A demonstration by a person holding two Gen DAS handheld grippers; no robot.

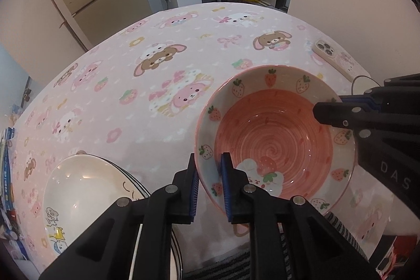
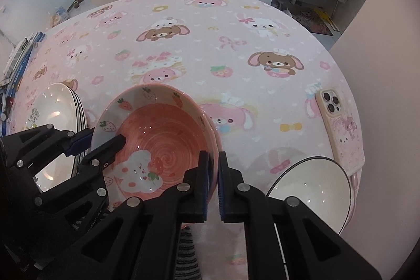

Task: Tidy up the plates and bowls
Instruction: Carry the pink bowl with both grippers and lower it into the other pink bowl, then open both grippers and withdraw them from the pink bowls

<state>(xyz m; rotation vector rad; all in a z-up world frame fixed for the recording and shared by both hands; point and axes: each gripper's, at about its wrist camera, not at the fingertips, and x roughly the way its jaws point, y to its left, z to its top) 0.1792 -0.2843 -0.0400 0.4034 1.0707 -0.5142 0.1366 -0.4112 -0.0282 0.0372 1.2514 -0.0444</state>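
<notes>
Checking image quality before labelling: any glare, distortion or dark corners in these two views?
Left wrist view: fisheye bends the table into a dome, corners go black, ceiling-light glare sits on the white plate. Right wrist view: same bending and black corners, small glints in the strawberry bowl and white bowl; both sharp.

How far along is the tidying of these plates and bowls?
Done: white plates sit stacked at the table's left. In hand: the left gripper and right gripper each straddle the strawberry bowl's rim, on opposite sides. Left: placing that bowl, and perhaps the white bowl beside the phone.
</notes>
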